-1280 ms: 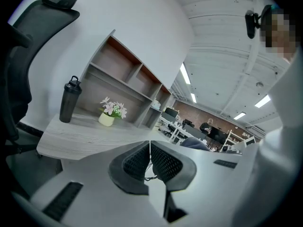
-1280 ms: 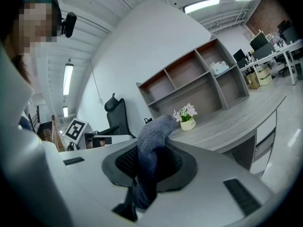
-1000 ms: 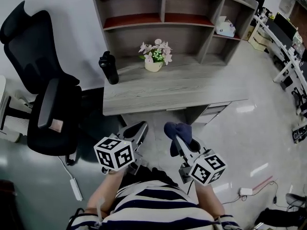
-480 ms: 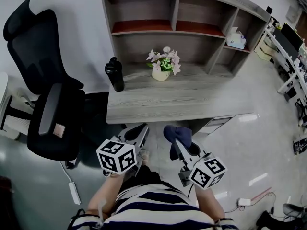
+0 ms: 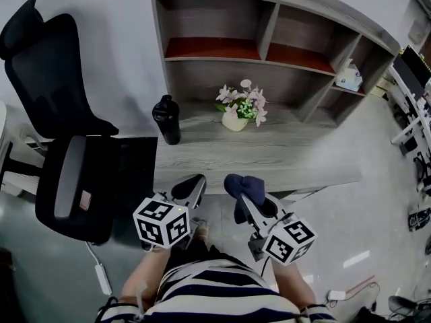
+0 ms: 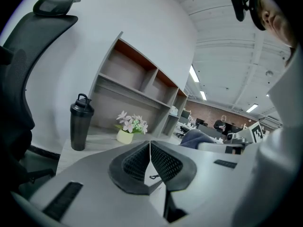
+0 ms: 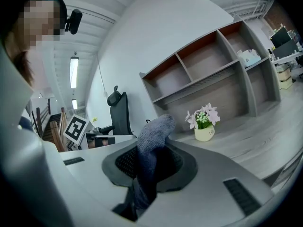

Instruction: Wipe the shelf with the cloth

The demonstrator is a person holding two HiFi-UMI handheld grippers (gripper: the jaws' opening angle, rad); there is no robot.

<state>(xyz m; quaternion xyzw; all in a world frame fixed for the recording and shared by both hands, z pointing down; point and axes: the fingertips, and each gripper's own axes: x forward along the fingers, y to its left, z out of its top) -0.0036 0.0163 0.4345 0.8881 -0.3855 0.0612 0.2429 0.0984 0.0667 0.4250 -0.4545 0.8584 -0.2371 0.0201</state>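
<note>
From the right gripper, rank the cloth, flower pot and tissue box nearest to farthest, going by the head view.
1. Cloth: pinched in the right gripper.
2. Flower pot: on the desk, straight ahead.
3. Tissue box: far right compartment of the shelf.

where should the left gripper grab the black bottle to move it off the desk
Probably take the bottle round the middle of its straight body, coming level from the front edge of the desk: it stands upright, alone at the left end, clear of the flower pot. The left gripper is shut and must open first.
</note>
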